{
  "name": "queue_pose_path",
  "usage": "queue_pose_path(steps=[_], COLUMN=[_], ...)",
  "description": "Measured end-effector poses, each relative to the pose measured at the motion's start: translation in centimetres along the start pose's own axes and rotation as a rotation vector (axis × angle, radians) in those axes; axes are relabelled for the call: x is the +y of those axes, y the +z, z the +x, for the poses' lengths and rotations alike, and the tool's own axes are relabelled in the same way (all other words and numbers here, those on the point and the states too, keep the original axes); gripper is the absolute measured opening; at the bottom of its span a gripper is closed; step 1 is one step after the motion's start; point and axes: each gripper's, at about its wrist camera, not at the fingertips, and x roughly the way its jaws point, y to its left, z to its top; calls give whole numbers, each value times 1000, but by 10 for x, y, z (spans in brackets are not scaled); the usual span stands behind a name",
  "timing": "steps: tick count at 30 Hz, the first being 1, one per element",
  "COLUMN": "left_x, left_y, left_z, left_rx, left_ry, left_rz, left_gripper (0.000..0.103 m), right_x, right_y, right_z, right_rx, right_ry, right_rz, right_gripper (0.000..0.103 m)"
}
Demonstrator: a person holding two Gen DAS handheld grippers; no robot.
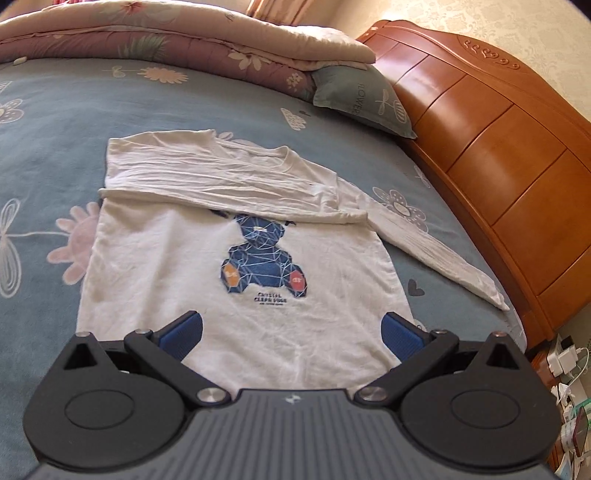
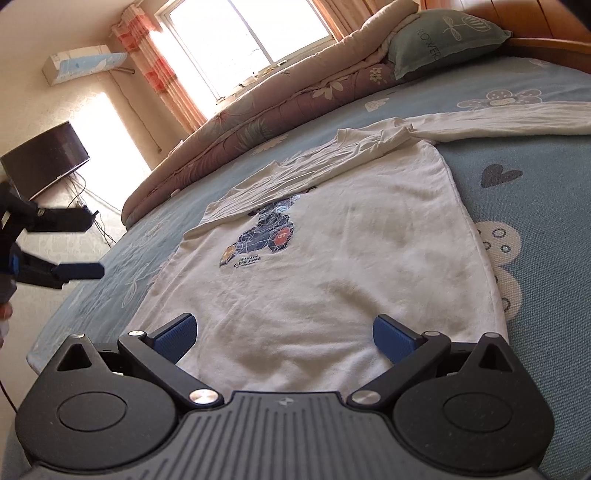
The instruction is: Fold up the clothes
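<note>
A white long-sleeved shirt (image 1: 236, 258) lies flat on the blue flowered bedsheet (image 1: 48, 147), chest up, with a blue bear print (image 1: 264, 262) in the middle of its front. One sleeve (image 1: 221, 184) is folded across the chest just above the bear (it covers the top of the bear's head), while the other sleeve (image 1: 439, 254) stretches straight out over the sheet toward the wooden headboard (image 1: 498, 147).

The left gripper (image 1: 293, 332) hangs over the hem end of the shirt with its jaws spread wide and nothing between them; the blue pads (image 1: 184, 332) frame bare white cloth, and whether they touch it cannot be told. The right gripper (image 2: 282, 334) is likewise wide apart and empty over the hem, nearer the shirt's side edge, with the shirt running away from it toward the collar. In the right wrist view the left gripper (image 2: 79, 245) also shows at the far left edge, above the bed's side, fingers parted.

Beyond the shirt lie a rolled floral quilt (image 1: 184, 48) and a grey-green pillow (image 1: 365, 103) against the headboard. Farther off are a bright window (image 2: 247, 29) with orange curtains (image 2: 162, 70), a wall air conditioner (image 2: 85, 62) and a dark television (image 2: 44, 158).
</note>
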Motion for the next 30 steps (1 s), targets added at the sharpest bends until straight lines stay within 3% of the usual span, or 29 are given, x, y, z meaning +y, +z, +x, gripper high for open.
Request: queue_pose_path(steps=[3, 7, 10, 15, 18, 21, 26, 30], left_x=[1, 8, 18, 35, 37, 36, 29, 29], left_y=[9, 22, 24, 16, 24, 23, 11, 11], left_z=[32, 77, 106, 126, 118, 116, 122, 123], left_rx=[21, 52, 75, 77, 96, 103, 128, 133], left_ry=[-40, -92, -129, -190, -231, -236, -180, -180], left_rz=[30, 66, 106, 153, 88, 94, 175, 189], left_gripper=[102, 102, 102, 102, 102, 102, 102, 102], right_x=[9, 0, 5, 17, 12, -2, -59, -116], right_y=[-6, -24, -25, -11, 4, 25, 70, 107], right_z=[-1, -11, -12, -3, -7, -24, -54, -65], right_rx=[24, -73, -82, 15, 36, -55, -315, -450], right_ry=[-26, -12, -46, -116, -113, -114, -264, -358], right_rz=[-119, -84, -84, -111, -22, 85, 236, 352], right_gripper=[103, 103, 103, 103, 103, 103, 103, 103])
